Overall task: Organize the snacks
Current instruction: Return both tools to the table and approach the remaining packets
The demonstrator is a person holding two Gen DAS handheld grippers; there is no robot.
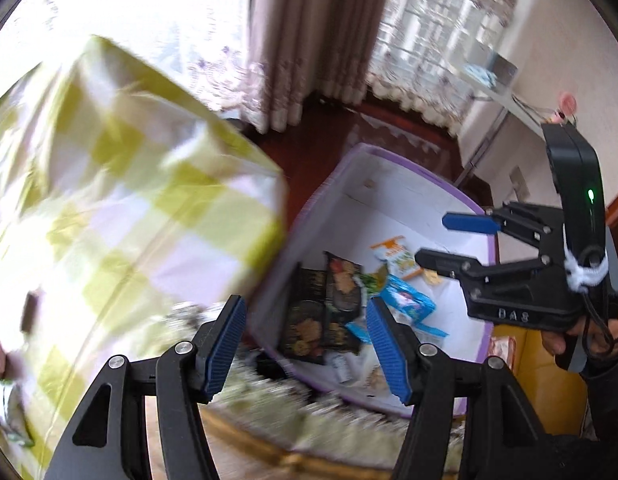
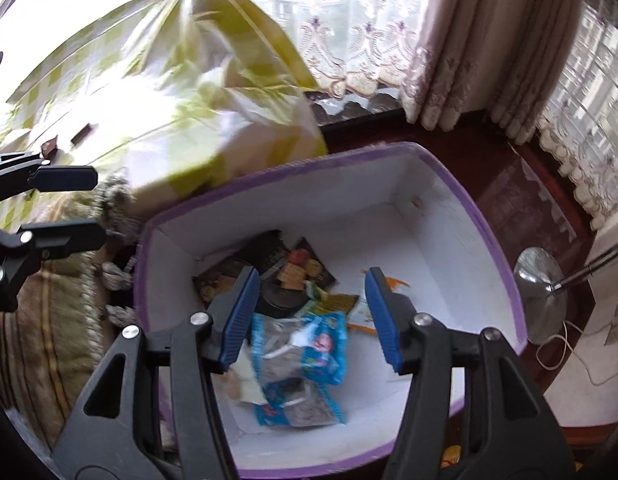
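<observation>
Judging by the packets already lying in the purple-rimmed box [image 2: 473, 216], a drop seems just done, and the next move calls for fetching another snack. The right gripper [image 2: 309, 316] and left gripper [image 1: 305, 344] both have fingers released and empty, with the blue packet [image 2: 321, 344] below the right fingers, on the box floor.

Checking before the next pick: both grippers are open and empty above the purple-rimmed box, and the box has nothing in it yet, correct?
Not quite. The box already holds several snack packets, as the right wrist view shows. The left gripper and right gripper are indeed open and empty.
</observation>
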